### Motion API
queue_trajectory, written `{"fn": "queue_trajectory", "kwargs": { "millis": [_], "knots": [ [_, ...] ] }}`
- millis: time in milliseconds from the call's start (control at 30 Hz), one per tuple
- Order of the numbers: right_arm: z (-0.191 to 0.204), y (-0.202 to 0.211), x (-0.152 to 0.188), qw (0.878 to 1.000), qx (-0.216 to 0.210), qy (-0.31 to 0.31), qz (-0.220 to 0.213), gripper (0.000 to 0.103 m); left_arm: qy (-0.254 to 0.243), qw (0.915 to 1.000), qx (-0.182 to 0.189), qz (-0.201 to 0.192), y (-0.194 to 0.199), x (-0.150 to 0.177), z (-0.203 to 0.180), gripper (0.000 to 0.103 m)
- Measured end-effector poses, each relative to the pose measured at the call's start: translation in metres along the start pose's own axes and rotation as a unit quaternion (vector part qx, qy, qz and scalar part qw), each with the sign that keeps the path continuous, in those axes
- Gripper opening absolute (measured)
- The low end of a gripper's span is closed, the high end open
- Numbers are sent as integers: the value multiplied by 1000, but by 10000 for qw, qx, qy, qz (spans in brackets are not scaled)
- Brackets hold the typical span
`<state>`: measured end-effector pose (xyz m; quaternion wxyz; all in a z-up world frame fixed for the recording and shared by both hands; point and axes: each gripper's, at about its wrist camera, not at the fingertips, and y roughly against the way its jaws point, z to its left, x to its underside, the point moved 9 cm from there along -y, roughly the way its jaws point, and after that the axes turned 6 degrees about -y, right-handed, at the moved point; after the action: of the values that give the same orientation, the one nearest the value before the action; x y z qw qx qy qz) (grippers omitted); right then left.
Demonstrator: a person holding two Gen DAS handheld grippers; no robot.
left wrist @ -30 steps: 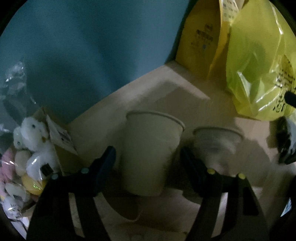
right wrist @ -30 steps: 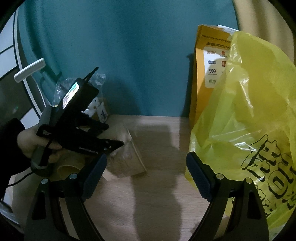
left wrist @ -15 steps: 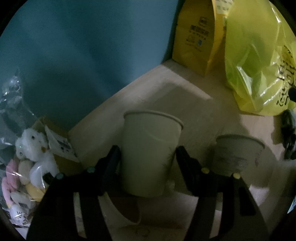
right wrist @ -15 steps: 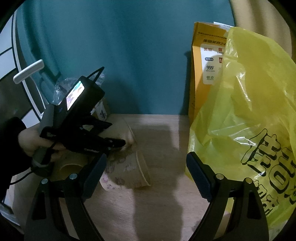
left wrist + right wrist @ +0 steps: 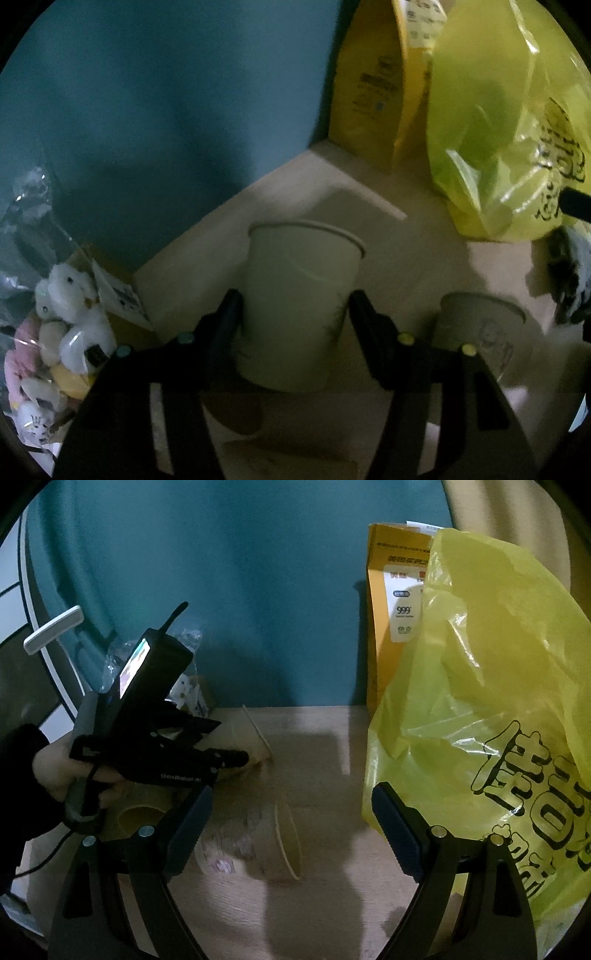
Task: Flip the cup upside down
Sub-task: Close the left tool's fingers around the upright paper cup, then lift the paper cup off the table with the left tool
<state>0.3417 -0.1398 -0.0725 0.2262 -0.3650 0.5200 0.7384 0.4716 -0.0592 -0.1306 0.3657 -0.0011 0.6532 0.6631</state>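
A plain pale paper cup fills the left wrist view, its rim toward the wall. My left gripper is shut on it, one finger on each side. In the right wrist view that cup is held tipped sideways above the table by the left gripper. A second, printed paper cup lies on its side on the wooden table, its mouth facing right; it also shows in the left wrist view. My right gripper is open and empty, just right of the printed cup.
A yellow plastic bag and a yellow paper bag stand at the right against the teal wall. A bag of plush toys lies at the left. A tape roll sits under the left gripper.
My left gripper has closed in on the plain cup and lifted and tipped it. The printed cup has shifted toward the right gripper.
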Motion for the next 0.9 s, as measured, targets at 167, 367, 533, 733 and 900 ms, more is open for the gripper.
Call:
{"fn": "queue_trajectory", "kwargs": {
  "millis": [167,367,533,733,900],
  "knots": [
    [5,9,0,10000,-7,23,-75,90,112,9999,25,-95,13,0,-2,61],
    [0,20,5,9999,25,-30,-114,90,217,9997,114,-76,16,9,-4,61],
    [-3,24,4,9999,37,-55,-134,90,291,9993,207,-131,17,11,-5,61],
    [-5,26,5,9998,77,-96,-126,90,313,9991,252,-102,11,11,-8,61],
    [-7,31,3,9998,96,-116,-158,90,225,9989,299,-288,43,16,-17,61]
  ]
}}
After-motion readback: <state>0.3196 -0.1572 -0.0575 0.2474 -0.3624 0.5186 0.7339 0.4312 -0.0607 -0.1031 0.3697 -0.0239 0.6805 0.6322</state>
